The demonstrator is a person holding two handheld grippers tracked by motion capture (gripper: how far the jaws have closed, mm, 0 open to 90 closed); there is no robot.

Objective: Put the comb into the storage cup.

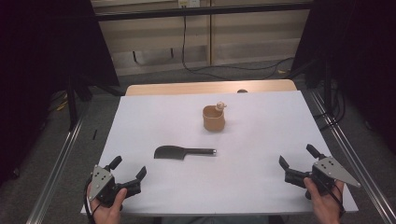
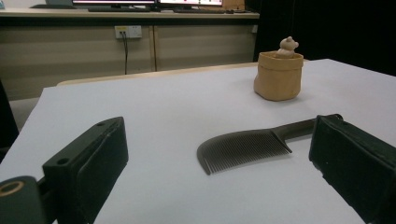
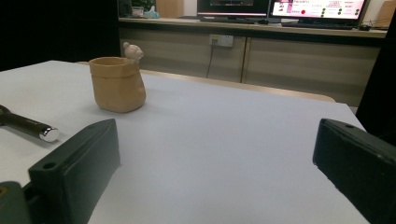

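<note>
Nothing is gripped yet: the left gripper (image 1: 127,173) and right gripper (image 1: 296,162) rest at the desk's (image 1: 261,140) near corners, jaws of both wide and empty. The black comb (image 1: 180,152) lies flat near the desk's middle, handle toward the right edge; the tan cup (image 1: 214,118) with a small figure on its rim stands beyond it, toward the far edge. This looks like the starting reach. Next, a gripper must straddle the comb's thin handle, low against the surface. The cup's inside is hidden, and in the right gripper view the comb is cut off but for its metal-tipped end.
</note>
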